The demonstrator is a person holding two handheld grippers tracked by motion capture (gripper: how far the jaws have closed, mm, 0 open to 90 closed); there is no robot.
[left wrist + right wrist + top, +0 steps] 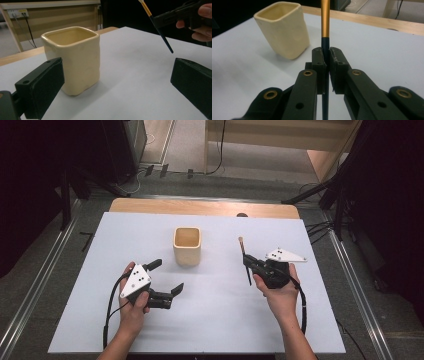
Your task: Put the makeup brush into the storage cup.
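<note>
The right claw (248, 262) is clenched on a paintbrush (244, 260), its two black jaws pinching the dark handle partway along, as the right gripper view shows plainly. The brush stands across the claw: from the grip, the gold band and pale tip run up and away toward the far side of the desk (220, 320), while the dark tail end pokes out the other way, down toward the person. So its long axis lies roughly fore and aft, tilted, tip highest, and the whole brush is off the desk. Just off to the left of this claw, a little farther out, stands a cream cup (187, 246), upright, mouth open, apart from the brush.

The left claw (167, 277) is released, jaws wide with nothing between them. In the left gripper view the cup (75, 60) sits just ahead of it, nearer one jaw, not touched.

My guess is that the brush is headed for the cup. To do that well, I would swing the right wrist so that the dark tail points down over the mouth, bring it above the middle of the opening, lower it inside and only then let go. The cup looks light enough to tip if the handle knocks its rim, so the free left claw could close gently round the wall to steady it.
</note>
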